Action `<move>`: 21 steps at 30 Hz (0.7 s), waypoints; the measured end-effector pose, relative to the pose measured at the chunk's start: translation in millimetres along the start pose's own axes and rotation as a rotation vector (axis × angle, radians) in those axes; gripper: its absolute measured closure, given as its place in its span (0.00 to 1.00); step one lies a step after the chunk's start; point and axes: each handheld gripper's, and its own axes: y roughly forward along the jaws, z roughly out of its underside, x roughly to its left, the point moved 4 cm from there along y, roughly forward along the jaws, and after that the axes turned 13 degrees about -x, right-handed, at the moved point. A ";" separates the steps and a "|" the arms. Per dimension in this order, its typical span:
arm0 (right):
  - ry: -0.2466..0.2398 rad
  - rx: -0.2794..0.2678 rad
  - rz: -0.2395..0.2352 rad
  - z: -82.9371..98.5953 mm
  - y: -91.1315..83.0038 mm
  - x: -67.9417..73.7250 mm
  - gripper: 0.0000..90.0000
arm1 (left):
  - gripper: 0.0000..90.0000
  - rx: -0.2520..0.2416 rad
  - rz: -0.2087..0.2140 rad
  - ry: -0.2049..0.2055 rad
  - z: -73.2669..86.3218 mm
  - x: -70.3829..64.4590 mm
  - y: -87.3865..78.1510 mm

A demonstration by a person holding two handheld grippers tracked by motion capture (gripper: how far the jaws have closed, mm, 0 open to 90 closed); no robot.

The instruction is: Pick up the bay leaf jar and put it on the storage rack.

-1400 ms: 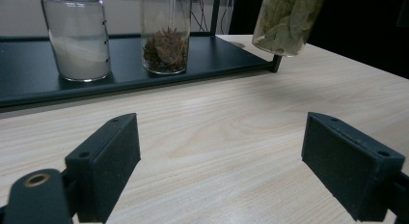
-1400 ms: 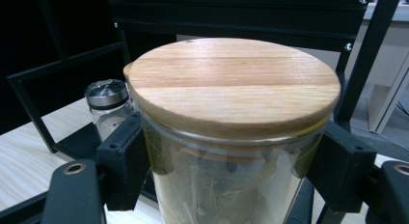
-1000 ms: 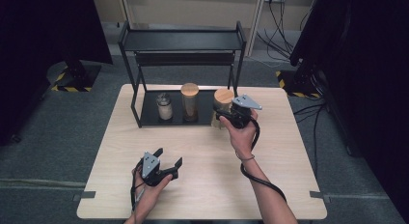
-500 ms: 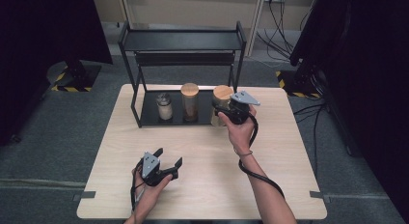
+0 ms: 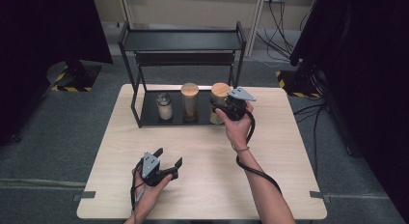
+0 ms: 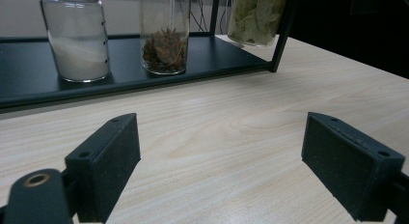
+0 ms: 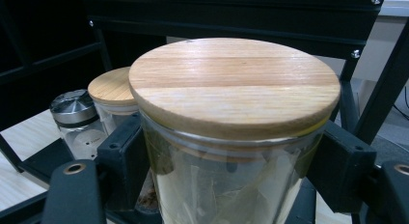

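While the right gripper (image 5: 223,108) clamped the unlabelled jar (image 7: 231,137) at the rack's (image 5: 144,108) three-o'clock edge, the left gripper (image 5: 167,160) gaped wide over open desk (image 5: 289,151).

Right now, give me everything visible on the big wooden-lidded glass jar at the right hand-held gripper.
The large clear glass jar with a round pale wooden lid stands upright at the right end of the black metal rack's bottom shelf. It holds pale dried leaves. The right hand-held gripper has a black jaw against each side of the glass, just below the lid. Whether its base touches the shelf cannot be told.
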 end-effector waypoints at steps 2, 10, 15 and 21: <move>0.002 0.004 0.003 0.7 2.2 -0.6 0.28 | 0.14 0.000 0.000 0.000 0.0 0.1 0.0; 0.009 0.014 0.015 4.0 9.8 -4.9 0.28 | 0.14 0.000 0.002 -0.005 0.1 -0.6 0.1; 0.009 0.019 0.023 4.4 14.7 -7.2 0.28 | 0.14 0.001 0.002 -0.006 0.1 -0.7 0.1; 0.010 0.024 0.024 3.9 20.6 -7.1 0.28 | 0.14 -0.001 0.003 -0.011 0.1 -0.5 0.2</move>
